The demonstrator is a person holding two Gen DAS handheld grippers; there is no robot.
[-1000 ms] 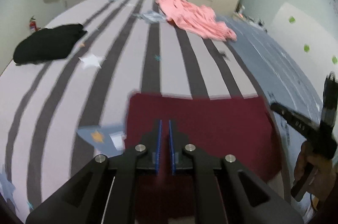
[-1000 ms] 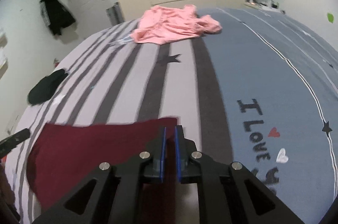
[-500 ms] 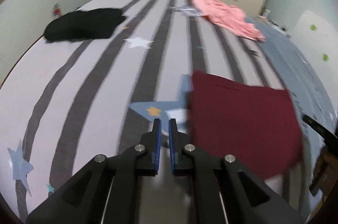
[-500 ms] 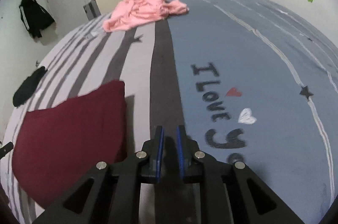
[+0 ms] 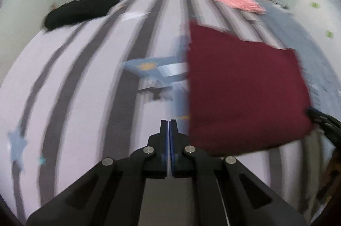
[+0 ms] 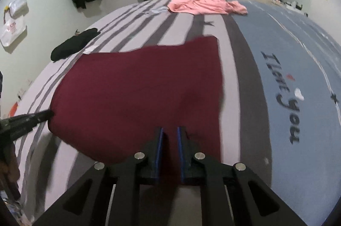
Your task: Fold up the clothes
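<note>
Near the bed's (image 6: 266,38) front edge lies the soft, light maroon cloth rectangle (image 6: 140,93); best pinched at corners. Left hand-held gripper (image 5: 169,125) together, empty; right hand-held gripper (image 6: 170,134) just narrowing, slightly apart over cloth.

Blue bedsheet (image 6: 277,55): dark handwritten-style lettering (image 6: 283,98) printed on the blue part, reading "I Love You", running down the sheet in the right wrist view.
Beside the lettering: a small red heart (image 6: 289,76) and a white heart (image 6: 299,94), plus a dark star (image 6: 334,96) further right.
White bag on the wall (image 6: 12,29): faint reddish print, too small to read.
Left wrist view: blurred; no text can be read there.
</note>
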